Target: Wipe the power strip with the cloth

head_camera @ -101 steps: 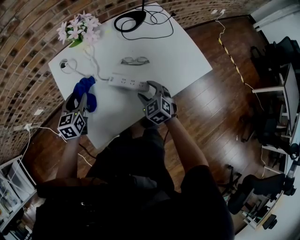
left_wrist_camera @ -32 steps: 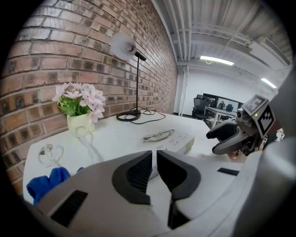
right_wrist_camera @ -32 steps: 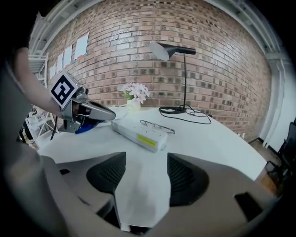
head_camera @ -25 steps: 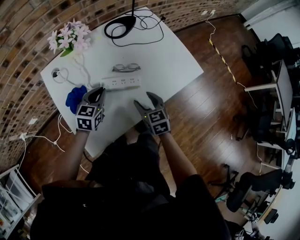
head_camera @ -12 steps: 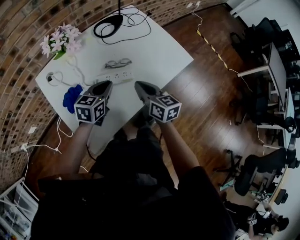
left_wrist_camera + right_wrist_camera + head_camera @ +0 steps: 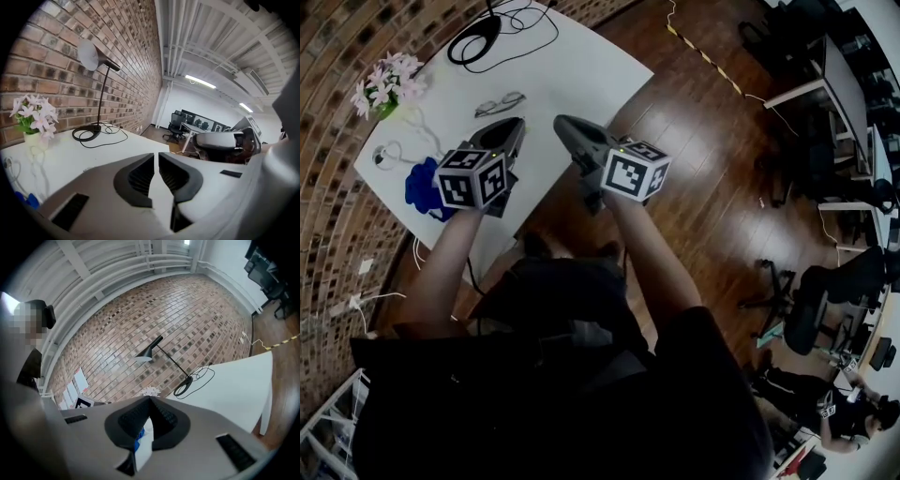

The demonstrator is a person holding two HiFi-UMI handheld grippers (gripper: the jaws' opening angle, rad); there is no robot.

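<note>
Left hand-held gripper [image 6: 516, 124] and right hand-held gripper [image 6: 562, 122] hover pressed together, empty, above the white bench [image 6: 581, 66]; the crumpled blue cloth [image 6: 420, 190] lies loose there; power strip unseen, probably beneath the left; wiping seems finished or unstarted.

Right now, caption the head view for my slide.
The left gripper and right gripper, both shut, held over the white table; blue cloth lies at left.

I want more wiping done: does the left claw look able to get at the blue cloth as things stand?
Probably yes: the blue cloth lies uncovered on the table near the left claw, which is shut and empty.
</note>
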